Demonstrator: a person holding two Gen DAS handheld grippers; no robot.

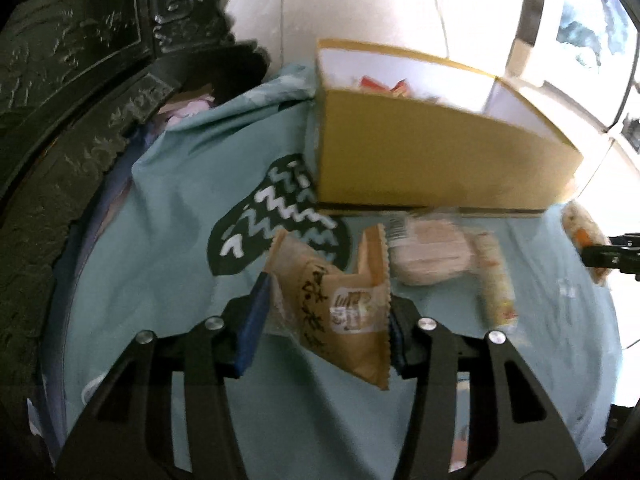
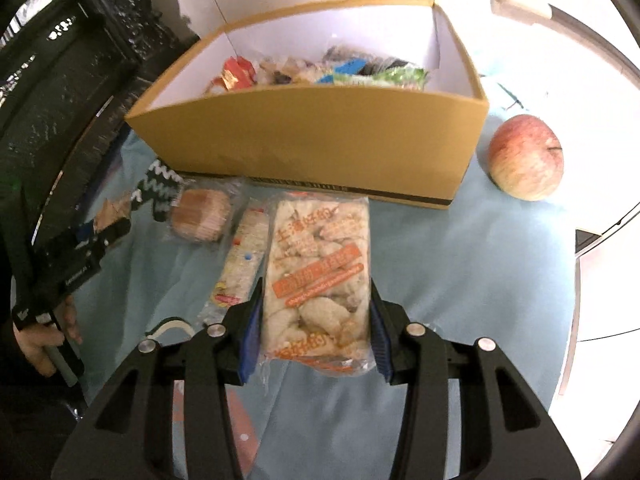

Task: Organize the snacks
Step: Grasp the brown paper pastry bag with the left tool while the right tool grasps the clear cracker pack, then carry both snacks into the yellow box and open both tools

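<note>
My left gripper (image 1: 326,304) is shut on a tan snack packet (image 1: 340,304) with dark script, held above the teal cloth (image 1: 160,264). My right gripper (image 2: 316,320) is shut on a clear bag of pale snacks with orange labels (image 2: 318,272), also lifted off the cloth. Ahead stands an open cardboard box (image 2: 312,140) with several wrapped snacks inside (image 2: 320,70). On the cloth between the grippers lie a round cake in clear wrap (image 2: 202,216) and a long pale bar (image 2: 242,264). The left gripper (image 2: 108,232) shows at the left edge of the right wrist view, held by a hand (image 2: 44,344).
A red-yellow apple (image 2: 526,158) rests on the cloth right of the box. Dark carved furniture (image 1: 60,80) rises along the left side. The box (image 1: 420,152) is close in front of both grippers. The cloth's round edge (image 2: 576,280) falls away at the right.
</note>
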